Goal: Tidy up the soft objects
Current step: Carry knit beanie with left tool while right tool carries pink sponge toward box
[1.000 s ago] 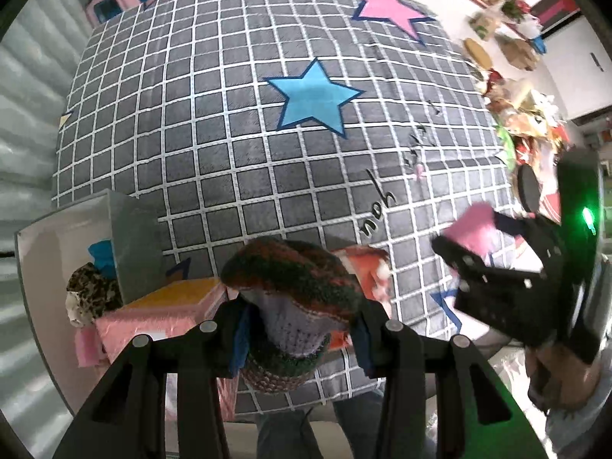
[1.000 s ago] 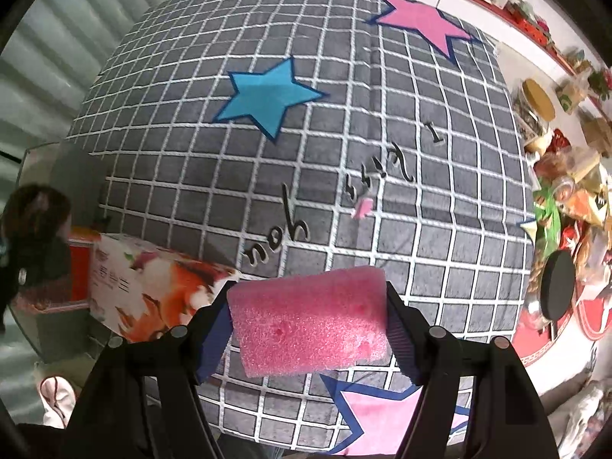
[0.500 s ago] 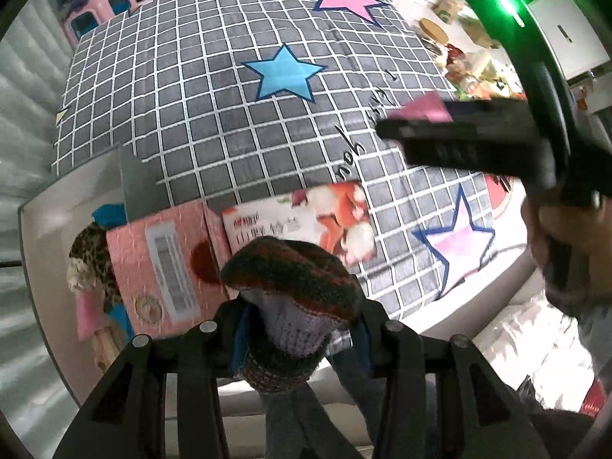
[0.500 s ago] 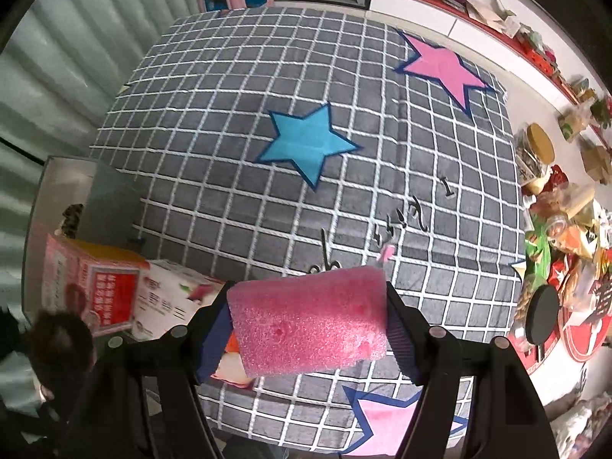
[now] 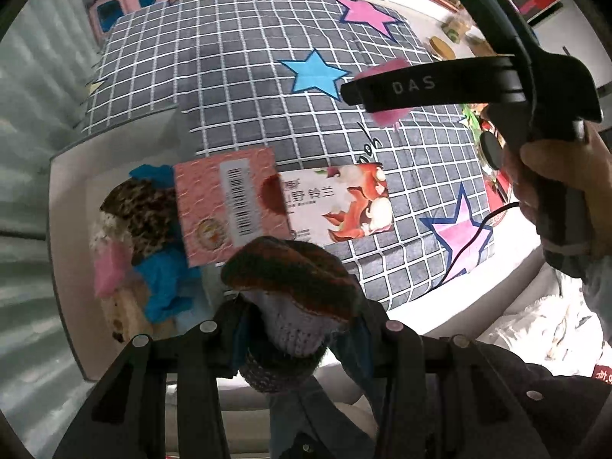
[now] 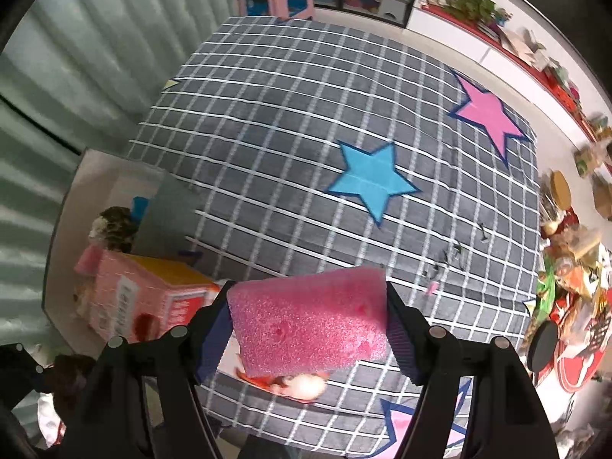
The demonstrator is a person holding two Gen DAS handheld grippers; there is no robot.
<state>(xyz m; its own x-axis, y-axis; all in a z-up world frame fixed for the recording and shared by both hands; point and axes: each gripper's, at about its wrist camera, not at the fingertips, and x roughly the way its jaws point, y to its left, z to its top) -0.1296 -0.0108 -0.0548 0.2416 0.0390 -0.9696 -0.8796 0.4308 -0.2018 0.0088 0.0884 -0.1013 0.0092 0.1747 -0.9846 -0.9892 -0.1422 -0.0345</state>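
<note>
1. Knit hat [image 5: 290, 267], striped dark red and green with a pale grey band, pinched between the left claw's [image 5: 294, 329] two fingers and bulging above them – clamped at mid-body, likely so the limp fabric does not slip out.
2. Pink foam block [image 6: 310, 325] squeezed lengthwise across the right claw [image 6: 310, 329], both ends pressed against the finger pads – filling the whole gap, held level above the bed.
3. Both loads off the surface, neither touching anything below.
4. Grey bin [image 5: 69, 191] at the bed's left edge, below and just left of the hat; already holding soft items: leopard-print cloth [image 5: 141, 214], blue cloth [image 5: 168, 287], something pale pink [image 5: 109, 271].
5. Probable destination for hat and foam, judging by the task.
6. Pink box [image 5: 229, 206] overlapping the bin's right rim; white floral pack [image 5: 336, 202] just beside it on the bed.
7. Checked grey bedspread [image 6: 290, 153] with blue and pink stars under everything.
8. Right claw seen from the left camera high to the right, well apart from the bin.
</note>
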